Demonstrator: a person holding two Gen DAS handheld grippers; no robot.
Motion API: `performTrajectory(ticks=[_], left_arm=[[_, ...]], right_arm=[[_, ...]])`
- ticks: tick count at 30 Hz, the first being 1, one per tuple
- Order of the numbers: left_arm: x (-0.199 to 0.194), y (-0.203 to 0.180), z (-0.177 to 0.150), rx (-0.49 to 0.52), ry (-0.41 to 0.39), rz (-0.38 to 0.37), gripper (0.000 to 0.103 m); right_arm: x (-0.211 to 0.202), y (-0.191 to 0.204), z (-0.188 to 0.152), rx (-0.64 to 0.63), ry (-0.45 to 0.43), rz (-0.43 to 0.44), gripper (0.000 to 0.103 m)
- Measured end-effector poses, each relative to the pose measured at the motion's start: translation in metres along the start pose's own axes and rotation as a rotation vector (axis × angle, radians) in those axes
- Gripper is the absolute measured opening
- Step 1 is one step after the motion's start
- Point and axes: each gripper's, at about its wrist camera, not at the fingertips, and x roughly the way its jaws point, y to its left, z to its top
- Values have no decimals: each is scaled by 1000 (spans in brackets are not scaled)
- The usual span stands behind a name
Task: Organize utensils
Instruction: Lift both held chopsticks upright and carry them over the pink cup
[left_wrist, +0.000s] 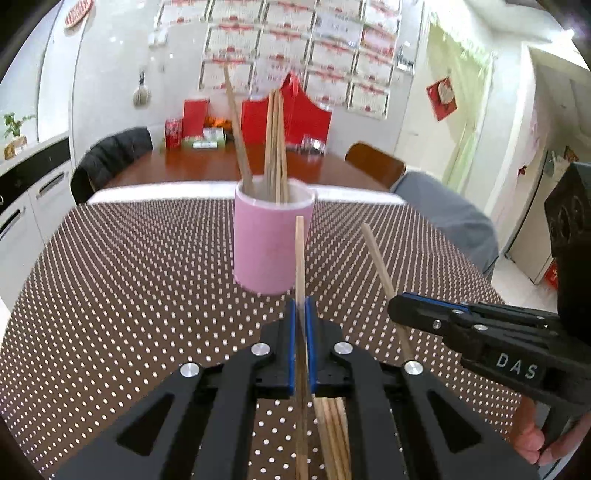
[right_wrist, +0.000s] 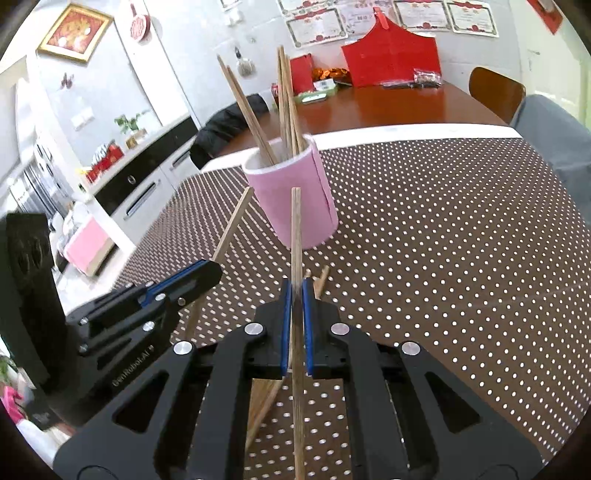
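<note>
A pink cup (left_wrist: 272, 240) stands on the dotted tablecloth with several wooden chopsticks in it; it also shows in the right wrist view (right_wrist: 295, 199). My left gripper (left_wrist: 303, 306) is shut on one chopstick (left_wrist: 300, 254) that points up toward the cup. My right gripper (right_wrist: 295, 288) is shut on another chopstick (right_wrist: 296, 229), just short of the cup. Each gripper shows in the other's view, the right one (left_wrist: 397, 301) and the left one (right_wrist: 216, 267), each holding its stick. Several loose chopsticks (left_wrist: 332, 435) lie on the cloth under the grippers.
The brown white-dotted tablecloth (left_wrist: 129, 280) covers the near table. Behind it stands a wooden table (left_wrist: 207, 166) with red bags and boxes, and chairs. Kitchen cabinets (right_wrist: 147, 177) line the left side. A grey chair back (left_wrist: 443, 210) is at the right.
</note>
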Motion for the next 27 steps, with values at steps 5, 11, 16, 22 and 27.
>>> performTrajectory(ticks=[5, 11, 16, 22, 27], left_arm=[[-14, -9, 11, 7, -53, 5, 6], [-27, -14, 22, -2, -103, -9, 6], [-37, -17, 32, -9, -166, 8, 6], [-46, -20, 49, -14, -258, 62, 6], [-52, -14, 65, -55, -329, 108, 6]], right_arm=[[-18, 5, 8, -7, -57, 7, 6], [-34, 10, 13, -19, -111, 10, 6], [-42, 13, 23, -16, -142, 11, 6], [-51, 21, 38, -29, -188, 5, 6], [-55, 22, 56, -15, -222, 3, 6]])
